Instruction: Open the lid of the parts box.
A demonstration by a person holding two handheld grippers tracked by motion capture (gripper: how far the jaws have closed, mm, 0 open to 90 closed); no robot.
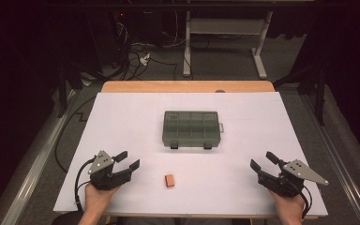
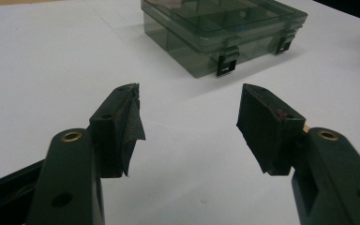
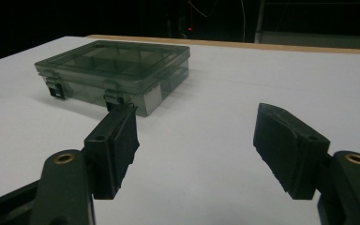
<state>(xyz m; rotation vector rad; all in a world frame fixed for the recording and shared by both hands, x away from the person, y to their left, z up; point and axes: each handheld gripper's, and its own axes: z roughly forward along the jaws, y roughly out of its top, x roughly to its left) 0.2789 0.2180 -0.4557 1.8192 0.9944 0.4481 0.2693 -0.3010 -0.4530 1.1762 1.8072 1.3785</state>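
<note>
- The table [image 1: 122,117], under a white sheet, stands in a dark room with cables on the floor behind.
- The clear box [image 1: 191,128] sits mid-table, lid shut and both latches facing the person, probably for easy opening.
- The left gripper [image 1: 127,160] and right gripper [image 1: 263,161] rest near the front edge, jaws spread and empty.
- The small orange block [image 1: 169,180] lies between them, nearer the left gripper, just in front of the box.

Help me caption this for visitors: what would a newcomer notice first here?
Probably the smoky see-through compartment box, lid shut and two dark latches facing the person, alone in the middle of the white table. Next, the small orange block in front of it, flanked by the open left gripper and open right gripper near the front edge.
</note>
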